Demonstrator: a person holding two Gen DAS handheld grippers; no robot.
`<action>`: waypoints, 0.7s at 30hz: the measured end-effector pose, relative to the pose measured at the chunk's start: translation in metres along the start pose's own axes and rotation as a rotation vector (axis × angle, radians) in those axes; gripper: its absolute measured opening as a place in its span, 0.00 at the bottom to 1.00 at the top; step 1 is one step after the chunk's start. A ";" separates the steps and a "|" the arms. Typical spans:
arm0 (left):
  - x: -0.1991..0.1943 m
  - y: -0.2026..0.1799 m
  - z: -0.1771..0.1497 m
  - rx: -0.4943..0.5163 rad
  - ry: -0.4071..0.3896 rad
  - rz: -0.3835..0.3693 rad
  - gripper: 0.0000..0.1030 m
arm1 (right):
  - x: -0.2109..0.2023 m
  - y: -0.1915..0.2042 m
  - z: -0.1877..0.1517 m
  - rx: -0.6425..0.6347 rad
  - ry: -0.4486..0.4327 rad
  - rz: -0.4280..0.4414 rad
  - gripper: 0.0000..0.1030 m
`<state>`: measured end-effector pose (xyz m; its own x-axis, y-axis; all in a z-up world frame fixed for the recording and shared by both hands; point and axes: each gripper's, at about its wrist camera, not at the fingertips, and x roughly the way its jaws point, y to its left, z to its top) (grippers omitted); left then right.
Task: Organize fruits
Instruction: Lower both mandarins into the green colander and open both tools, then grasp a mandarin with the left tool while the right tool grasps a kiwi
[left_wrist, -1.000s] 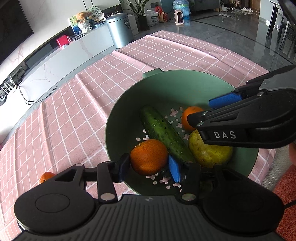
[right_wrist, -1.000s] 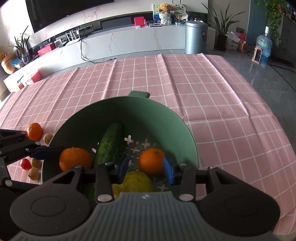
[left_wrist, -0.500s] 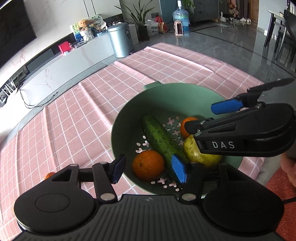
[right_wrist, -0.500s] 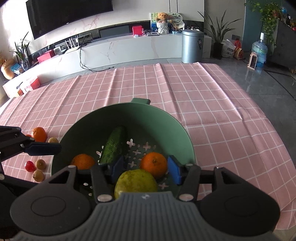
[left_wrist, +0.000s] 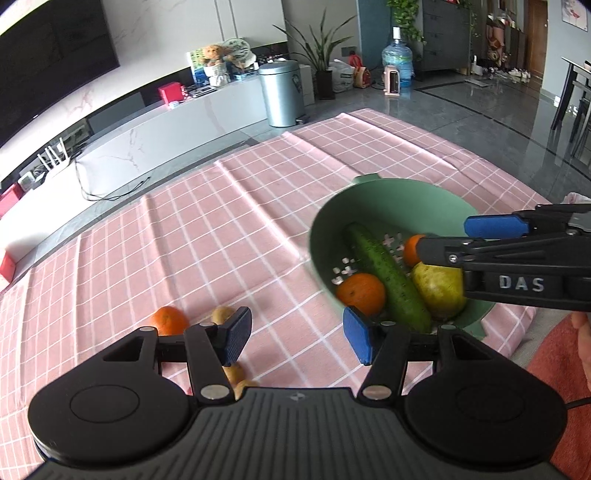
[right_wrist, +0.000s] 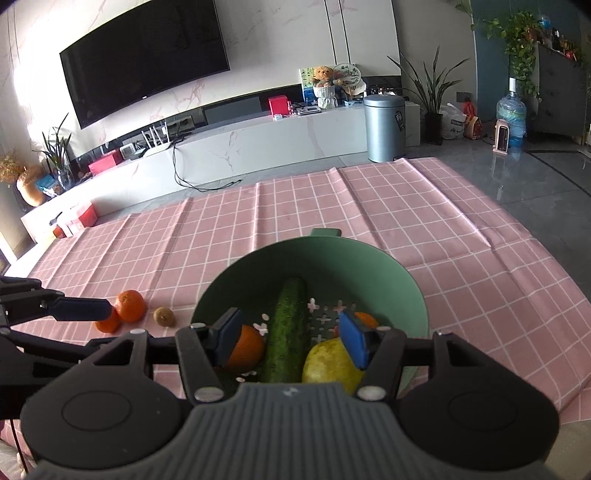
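Note:
A green colander bowl (left_wrist: 391, 195) (right_wrist: 332, 254) sits on the pink checked cloth. It holds a cucumber (left_wrist: 388, 273) (right_wrist: 288, 325), two oranges (left_wrist: 360, 293) (left_wrist: 412, 249) and a yellow pear (left_wrist: 439, 290) (right_wrist: 330, 363). On the cloth to its left lie an orange (left_wrist: 170, 320) (right_wrist: 129, 305) and small brown fruits (left_wrist: 221, 314) (right_wrist: 164, 316). My left gripper (left_wrist: 297, 339) is open and empty, above the cloth left of the bowl. My right gripper (right_wrist: 286, 338) is open and empty, above the bowl's near side.
The pink cloth (left_wrist: 221, 229) covers the table. Behind it stand a white TV bench (right_wrist: 258, 144) and a grey bin (right_wrist: 384, 129). A second orange fruit (right_wrist: 108, 323) lies partly behind my left finger in the right wrist view.
My left gripper let go of the orange in the bowl, opened wide and drew back to the left. My right gripper rose and pulled back from the bowl, opening wider.

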<state>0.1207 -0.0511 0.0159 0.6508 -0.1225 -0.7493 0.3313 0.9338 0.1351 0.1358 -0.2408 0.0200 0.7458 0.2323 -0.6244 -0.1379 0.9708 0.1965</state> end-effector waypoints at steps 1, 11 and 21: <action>-0.002 0.005 -0.003 -0.007 0.000 0.003 0.66 | -0.002 0.004 -0.002 -0.002 -0.005 0.008 0.54; -0.021 0.060 -0.033 -0.175 -0.037 0.000 0.66 | -0.008 0.049 -0.022 -0.032 -0.013 0.049 0.54; -0.018 0.092 -0.059 -0.275 -0.045 -0.001 0.65 | 0.000 0.091 -0.040 -0.115 0.000 0.081 0.54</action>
<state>0.0992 0.0569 0.0031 0.6820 -0.1325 -0.7192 0.1378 0.9891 -0.0516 0.0975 -0.1504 0.0077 0.7294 0.3099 -0.6099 -0.2713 0.9494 0.1579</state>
